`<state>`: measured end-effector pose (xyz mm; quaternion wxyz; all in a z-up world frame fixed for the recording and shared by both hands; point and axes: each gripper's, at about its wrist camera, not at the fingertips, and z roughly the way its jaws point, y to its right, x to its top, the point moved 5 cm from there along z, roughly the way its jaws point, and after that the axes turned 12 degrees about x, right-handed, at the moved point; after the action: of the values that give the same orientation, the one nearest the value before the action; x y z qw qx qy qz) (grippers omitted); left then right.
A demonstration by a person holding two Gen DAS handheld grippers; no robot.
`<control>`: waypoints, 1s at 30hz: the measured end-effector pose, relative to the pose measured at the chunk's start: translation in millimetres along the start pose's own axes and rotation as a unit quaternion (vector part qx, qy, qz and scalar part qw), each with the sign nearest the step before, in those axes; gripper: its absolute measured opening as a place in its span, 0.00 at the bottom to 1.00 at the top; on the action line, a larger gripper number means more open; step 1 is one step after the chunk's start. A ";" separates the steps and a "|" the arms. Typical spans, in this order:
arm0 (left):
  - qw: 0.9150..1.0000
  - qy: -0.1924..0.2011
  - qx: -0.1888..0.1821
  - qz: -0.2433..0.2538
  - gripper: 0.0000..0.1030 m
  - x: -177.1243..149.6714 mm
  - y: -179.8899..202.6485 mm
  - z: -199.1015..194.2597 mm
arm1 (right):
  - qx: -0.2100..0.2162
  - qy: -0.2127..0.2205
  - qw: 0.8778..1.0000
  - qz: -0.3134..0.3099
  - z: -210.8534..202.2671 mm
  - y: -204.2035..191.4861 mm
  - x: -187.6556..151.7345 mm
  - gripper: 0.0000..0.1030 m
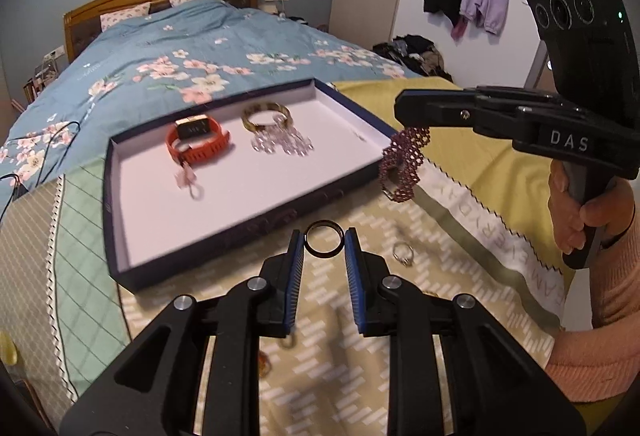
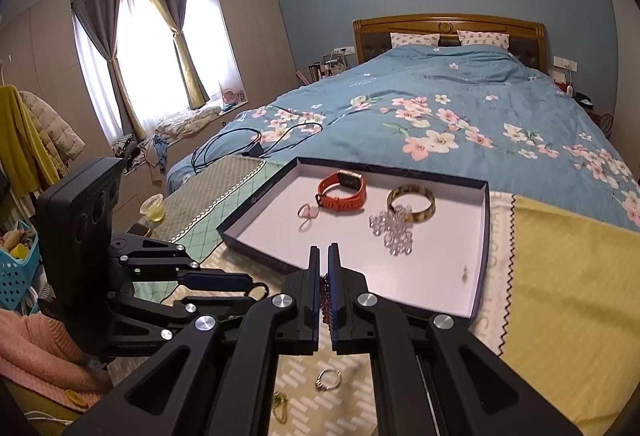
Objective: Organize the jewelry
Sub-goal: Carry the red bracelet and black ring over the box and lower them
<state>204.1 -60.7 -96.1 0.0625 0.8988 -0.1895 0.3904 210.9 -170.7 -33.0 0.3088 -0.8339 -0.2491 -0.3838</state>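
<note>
A shallow dark-rimmed tray [image 1: 120, 203] with a white floor lies on the bed. In it are an orange watch [image 1: 198, 141], a gold-brown bangle [image 1: 266, 117], a clear bead bracelet [image 1: 282, 143] and a small pink ring [image 1: 188, 181]. My left gripper [image 1: 324, 250] is shut on a black ring [image 1: 324, 243], held above the cloth just before the tray's near rim. My right gripper [image 2: 324, 276] is shut on a dark red beaded bracelet [image 1: 404, 163], which hangs at the tray's right rim [image 2: 482, 256]; the watch [image 2: 342, 191] and bangle [image 2: 412, 201] lie ahead.
A silver ring [image 1: 403, 254] lies on the patterned cloth [image 1: 360, 316] right of my left gripper; it also shows in the right wrist view [image 2: 329, 380]. A gold-green chain [image 2: 280, 406] lies near it. A black cable [image 2: 240, 147] lies on the blue quilt.
</note>
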 end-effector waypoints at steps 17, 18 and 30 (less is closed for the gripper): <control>0.999 0.014 0.034 -0.013 0.21 32.5 -27.2 8.9 | -0.003 0.002 1.000 -0.001 22.8 19.8 33.9 0.02; 0.999 0.013 0.036 -0.012 0.21 33.5 -28.4 11.4 | -0.003 0.002 1.000 0.000 25.1 22.2 36.0 0.02; 0.998 -0.008 0.060 -0.010 0.21 40.1 -43.6 39.8 | -0.002 -0.017 1.000 0.005 58.0 37.0 47.7 0.02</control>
<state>273.1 -42.7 -92.8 0.0114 0.9058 -0.1570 0.3933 291.0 -146.7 -36.9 0.3048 -0.8421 -0.2493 -0.3685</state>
